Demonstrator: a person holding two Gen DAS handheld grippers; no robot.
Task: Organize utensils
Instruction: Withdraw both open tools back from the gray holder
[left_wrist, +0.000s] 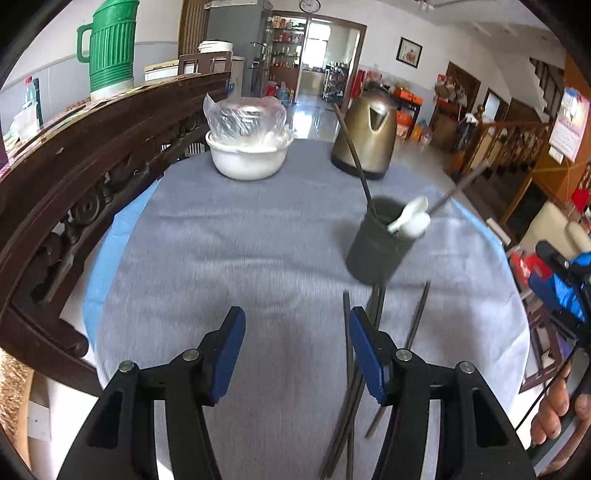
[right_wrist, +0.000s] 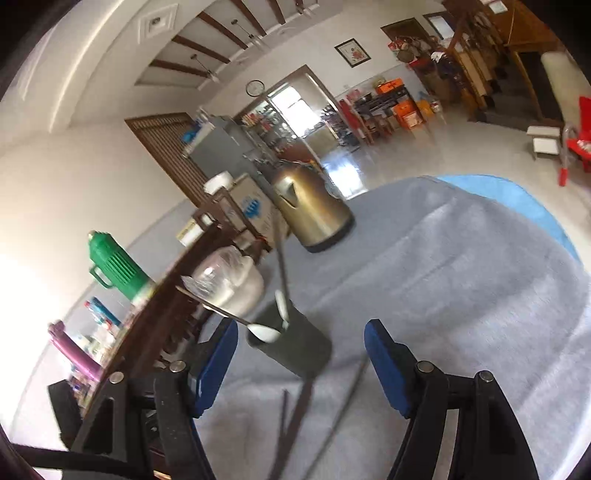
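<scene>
A dark utensil cup (left_wrist: 380, 245) stands upright on the grey tablecloth (left_wrist: 236, 258), right of centre in the left wrist view. It holds two white spoons (left_wrist: 410, 219) and two dark chopsticks (left_wrist: 354, 155) that lean out to the upper left and upper right. More loose chopsticks (left_wrist: 415, 321) lie flat on the cloth just below the cup, running toward the bottom of the frame and crossing near the lower edge.

The left gripper (left_wrist: 297, 321) hovers over the cloth at lower centre, jaws spread with nothing between them; its right finger sits over the loose chopsticks. In the right wrist view the right gripper (right_wrist: 301, 332) also has its jaws spread and empty, with the cup seen between its fingers.

Behind the cup stand a white bowl (left_wrist: 247, 158) with a plastic-wrapped item and a bronze kettle (left_wrist: 365, 140). A green jug (left_wrist: 110, 48) sits at upper left.
</scene>
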